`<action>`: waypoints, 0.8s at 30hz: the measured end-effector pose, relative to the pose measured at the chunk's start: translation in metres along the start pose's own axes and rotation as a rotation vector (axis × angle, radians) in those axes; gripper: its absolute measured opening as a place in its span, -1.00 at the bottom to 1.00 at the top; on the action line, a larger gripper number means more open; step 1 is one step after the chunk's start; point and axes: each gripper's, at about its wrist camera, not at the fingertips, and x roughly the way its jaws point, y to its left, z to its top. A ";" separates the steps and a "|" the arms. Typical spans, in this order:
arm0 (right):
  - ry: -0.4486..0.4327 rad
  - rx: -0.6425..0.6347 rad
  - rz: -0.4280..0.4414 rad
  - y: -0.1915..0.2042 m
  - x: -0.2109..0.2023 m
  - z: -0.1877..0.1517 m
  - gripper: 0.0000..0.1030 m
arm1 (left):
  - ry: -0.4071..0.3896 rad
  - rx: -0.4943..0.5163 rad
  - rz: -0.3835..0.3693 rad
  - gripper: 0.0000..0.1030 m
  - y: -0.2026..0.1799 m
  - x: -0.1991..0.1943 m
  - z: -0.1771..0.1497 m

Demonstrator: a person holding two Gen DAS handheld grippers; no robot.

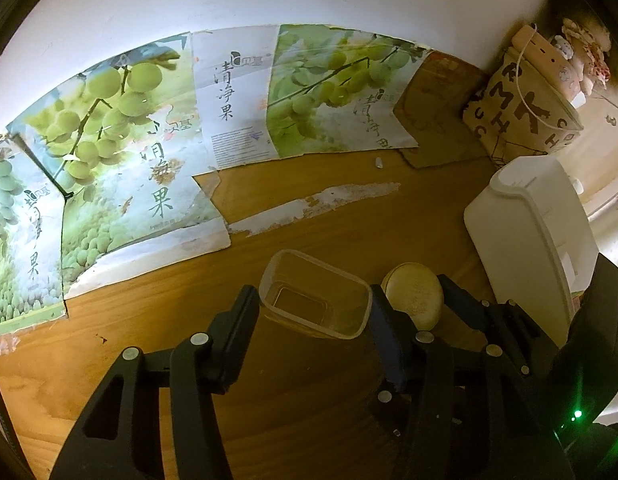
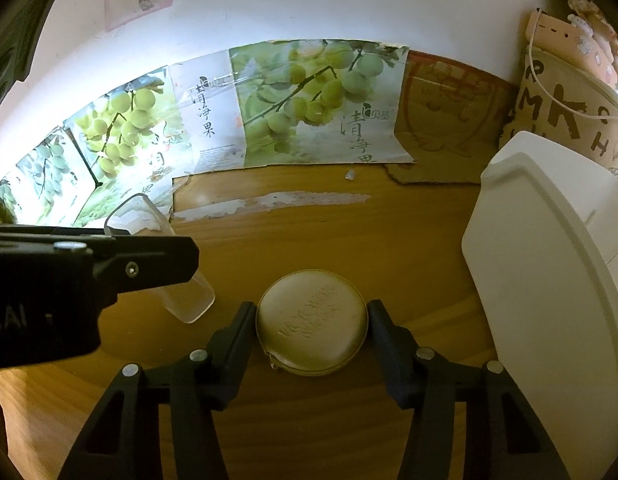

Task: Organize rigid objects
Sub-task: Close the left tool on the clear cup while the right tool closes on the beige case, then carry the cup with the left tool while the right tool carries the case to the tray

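Wooden tabletop (image 2: 409,240), lit from above, backed by a white wall.

Clear plastic cup (image 1: 315,294): upright on the tabletop, left of centre, set between the pads of the left tongs (image 1: 315,316), which are clenched against both its sides.

Round gold case (image 2: 311,321): lying flat on the tabletop just right of the cup, embossed lid up. Right tongs (image 2: 311,322) grasp it, one pad touching each side.

White plastic container (image 2: 549,300): standing at the right edge, near the case.

Fruit-printed paper sheets (image 1: 121,168): spread flat along the wall.

Lettered paper bag (image 1: 521,120): far right corner, behind the white container.
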 end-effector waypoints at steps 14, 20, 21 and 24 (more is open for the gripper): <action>0.033 -0.027 -0.010 0.004 -0.009 -0.010 0.08 | -0.021 -0.049 0.008 0.13 0.016 -0.022 -0.013; 0.054 -0.036 0.005 0.014 -0.019 -0.021 0.08 | -0.020 -0.079 0.003 0.13 0.022 -0.039 -0.032; 0.055 -0.037 0.009 0.016 -0.021 -0.023 0.08 | -0.019 -0.083 0.003 0.13 0.023 -0.041 -0.035; 0.060 -0.041 0.023 0.023 -0.029 -0.029 0.08 | -0.017 -0.090 0.012 0.13 0.027 -0.050 -0.046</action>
